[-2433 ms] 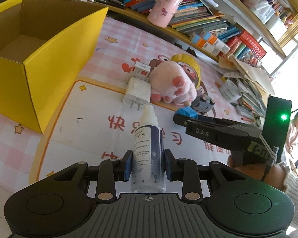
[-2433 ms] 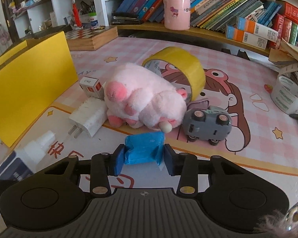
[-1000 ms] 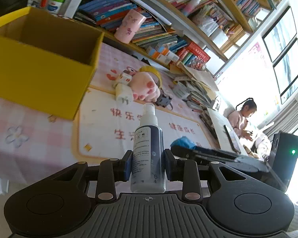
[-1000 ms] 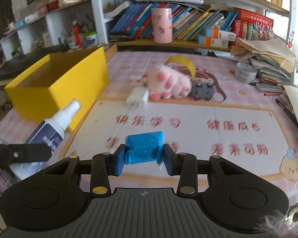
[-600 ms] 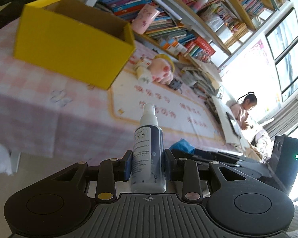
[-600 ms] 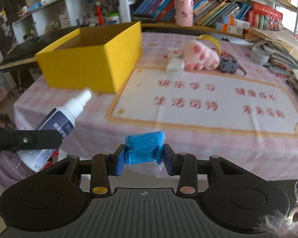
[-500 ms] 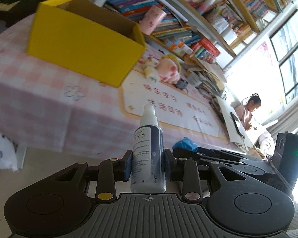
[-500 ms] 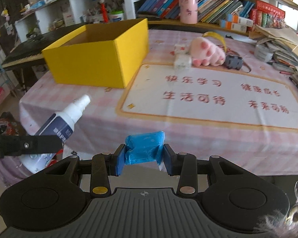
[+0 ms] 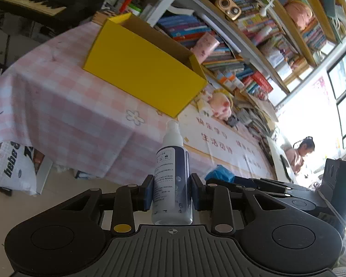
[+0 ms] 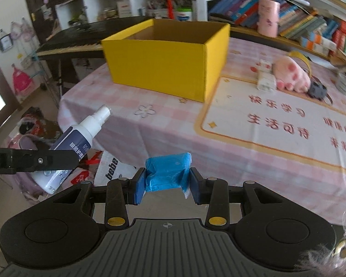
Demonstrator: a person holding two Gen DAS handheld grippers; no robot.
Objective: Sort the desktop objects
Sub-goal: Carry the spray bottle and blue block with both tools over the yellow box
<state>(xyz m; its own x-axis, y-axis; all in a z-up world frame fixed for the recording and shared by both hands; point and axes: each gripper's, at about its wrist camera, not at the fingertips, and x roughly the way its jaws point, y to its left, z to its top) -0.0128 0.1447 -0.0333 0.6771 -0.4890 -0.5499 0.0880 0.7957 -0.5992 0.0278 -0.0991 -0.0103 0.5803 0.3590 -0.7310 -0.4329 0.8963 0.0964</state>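
Note:
My left gripper (image 9: 172,192) is shut on a white and navy spray bottle (image 9: 172,180), held upright off the near edge of the table. The same spray bottle (image 10: 73,143) shows at the left of the right wrist view. My right gripper (image 10: 166,184) is shut on a crumpled blue packet (image 10: 167,172), also short of the table's edge. The open yellow cardboard box (image 10: 168,64) stands on the pink checked tablecloth (image 10: 163,115) ahead. To the right of the box lie a pink plush paw (image 10: 290,75), a white charger (image 10: 266,80), a grey toy car (image 10: 317,90) and a yellow tape roll (image 10: 299,57).
Bookshelves (image 10: 299,23) and a pink cup (image 10: 268,17) line the far side of the table. A keyboard (image 10: 73,42) stands left of the box. Bags (image 9: 13,168) lie on the floor under the table's corner. A person (image 9: 299,152) sits far right.
Both grippers have pulled back from the table and swung left, each keeping its object. The yellow box has shifted toward the middle of both views, and the table's edge and floor have come into sight.

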